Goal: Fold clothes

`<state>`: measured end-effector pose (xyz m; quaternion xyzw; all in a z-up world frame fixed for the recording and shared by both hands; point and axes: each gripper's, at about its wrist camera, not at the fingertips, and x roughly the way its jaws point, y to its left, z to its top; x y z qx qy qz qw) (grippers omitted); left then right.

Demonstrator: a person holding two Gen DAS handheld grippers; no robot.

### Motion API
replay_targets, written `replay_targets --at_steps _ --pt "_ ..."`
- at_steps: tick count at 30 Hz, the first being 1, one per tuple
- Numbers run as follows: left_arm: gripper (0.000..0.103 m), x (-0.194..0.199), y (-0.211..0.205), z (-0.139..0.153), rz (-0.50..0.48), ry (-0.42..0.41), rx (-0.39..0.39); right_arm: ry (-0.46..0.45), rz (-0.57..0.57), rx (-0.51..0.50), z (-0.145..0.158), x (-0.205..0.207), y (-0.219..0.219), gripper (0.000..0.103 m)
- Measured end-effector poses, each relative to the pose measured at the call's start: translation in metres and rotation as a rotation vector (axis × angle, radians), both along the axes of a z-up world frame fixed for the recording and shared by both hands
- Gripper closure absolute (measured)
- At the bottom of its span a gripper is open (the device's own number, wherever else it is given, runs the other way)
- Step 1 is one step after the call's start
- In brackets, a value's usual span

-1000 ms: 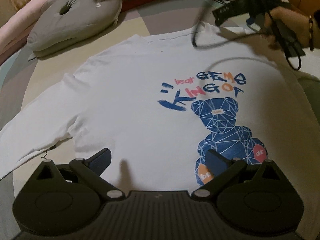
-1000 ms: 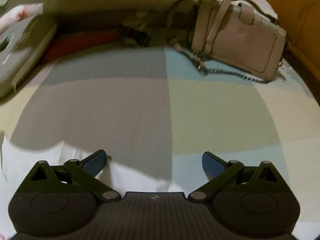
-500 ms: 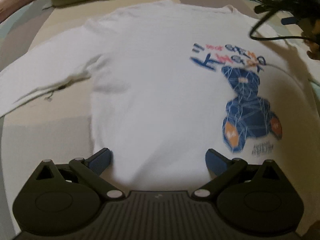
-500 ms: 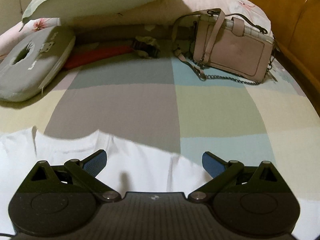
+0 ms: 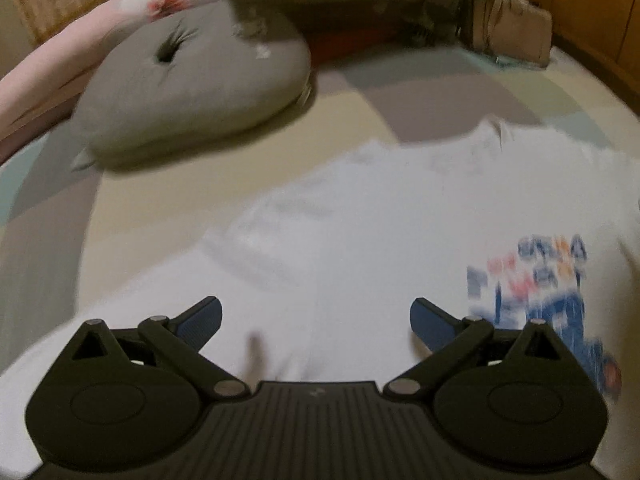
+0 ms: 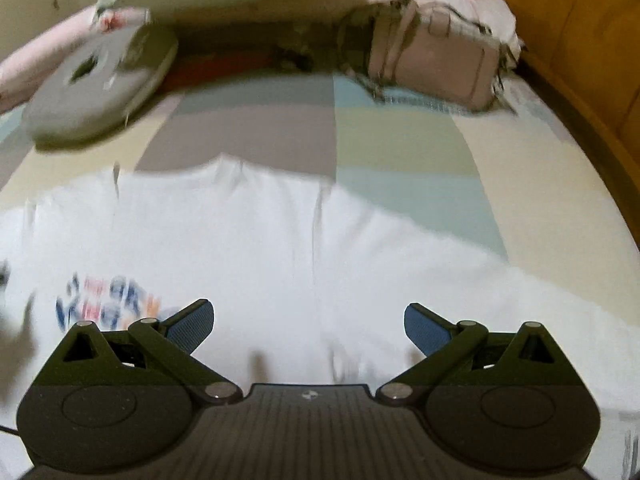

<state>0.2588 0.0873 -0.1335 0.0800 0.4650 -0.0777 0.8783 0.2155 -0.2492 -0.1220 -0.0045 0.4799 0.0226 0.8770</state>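
White shirt (image 5: 360, 240) lies flat beneath both grippers (image 5: 316, 320) (image 6: 308, 322), fingers spread wide, gripping nothing.

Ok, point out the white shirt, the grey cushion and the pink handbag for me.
white shirt (image 5: 360, 264): left wrist view, on the plain chest fabric.
grey cushion (image 5: 192, 92): left wrist view, on its top face below the dimple.
pink handbag (image 6: 432, 64): right wrist view, on its front panel.

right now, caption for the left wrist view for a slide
Open left gripper above a flat white shirt on the bed, grey cushion beyond.
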Motion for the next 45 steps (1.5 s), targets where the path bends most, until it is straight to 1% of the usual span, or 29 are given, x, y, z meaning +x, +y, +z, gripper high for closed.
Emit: replay_targets --at_steps 3,5,7,9,12,14,16,19,20,21,22,26,28,30,33,36,38,40,41,43,45 --pt "0.003 0.026 0.000 -0.015 -0.004 0.014 -0.059 0.029 -0.035 0.004 -0.004 -0.019 0.004 0.000" --pt "0.003 0.038 -0.001 -0.028 -0.025 0.038 -0.082 0.038 -0.073 0.016 -0.006 -0.030 0.005 0.000" --pt "0.003 0.048 0.001 -0.041 -0.015 0.055 -0.042 0.044 -0.115 0.030 -0.008 -0.040 0.006 0.000" --pt "0.001 0.057 0.013 -0.046 0.027 0.033 -0.030 0.049 -0.148 0.045 -0.010 -0.047 0.007 0.000" --pt "0.004 0.071 0.029 -0.039 0.123 0.017 -0.053 0.043 -0.174 0.054 -0.010 -0.055 0.008 0.000" --pt "0.004 0.073 0.026 -0.027 0.103 0.008 -0.087 0.038 -0.182 0.052 -0.010 -0.058 0.009 0.000" --pt "0.004 0.070 0.012 -0.018 0.036 -0.004 -0.118 0.044 -0.193 0.058 -0.009 -0.060 0.010 0.000" --pt "0.003 0.065 -0.015 -0.015 -0.091 0.020 -0.201 0.051 -0.203 0.066 -0.008 -0.062 0.013 0.000" --pt "0.003 0.065 -0.024 -0.020 -0.121 0.050 -0.233 0.052 -0.203 0.067 -0.007 -0.064 0.014 0.000" --pt "0.003 0.067 -0.030 -0.026 -0.136 0.075 -0.242 0.054 -0.201 0.065 -0.007 -0.066 0.016 0.000" --pt "0.003 0.072 -0.035 -0.031 -0.134 0.083 -0.231 0.055 -0.198 0.062 -0.007 -0.068 0.017 0.000" --pt "0.002 0.089 -0.043 -0.048 -0.103 0.032 -0.154 0.048 -0.207 0.058 -0.008 -0.078 0.019 0.000" --pt "0.002 0.104 -0.043 -0.047 -0.088 0.020 -0.143 0.051 -0.222 0.064 -0.011 -0.083 0.020 0.000" --pt "0.002 0.116 -0.039 -0.042 -0.064 0.011 -0.161 0.056 -0.235 0.074 -0.016 -0.087 0.021 0.000" --pt "0.003 0.118 -0.033 -0.026 -0.050 0.000 -0.178 0.062 -0.252 0.087 -0.018 -0.094 0.025 0.000" --pt "0.002 0.100 -0.029 -0.008 -0.067 -0.024 -0.229 0.061 -0.259 0.094 -0.014 -0.100 0.029 0.000" --pt "0.002 0.088 -0.026 -0.006 -0.067 0.012 -0.261 0.060 -0.261 0.095 -0.011 -0.103 0.031 0.000" --pt "0.002 0.085 -0.028 -0.018 -0.059 0.060 -0.278 0.061 -0.266 0.103 -0.010 -0.107 0.032 0.000" --pt "0.002 0.084 -0.027 -0.027 -0.049 0.089 -0.269 0.063 -0.268 0.108 -0.010 -0.109 0.032 0.000" --pt "0.002 0.089 -0.026 -0.043 -0.039 0.107 -0.241 0.069 -0.268 0.105 -0.011 -0.112 0.033 0.000" --pt "0.002 0.095 -0.024 -0.048 -0.052 0.041 -0.185 0.072 -0.264 0.101 -0.011 -0.114 0.036 0.000"
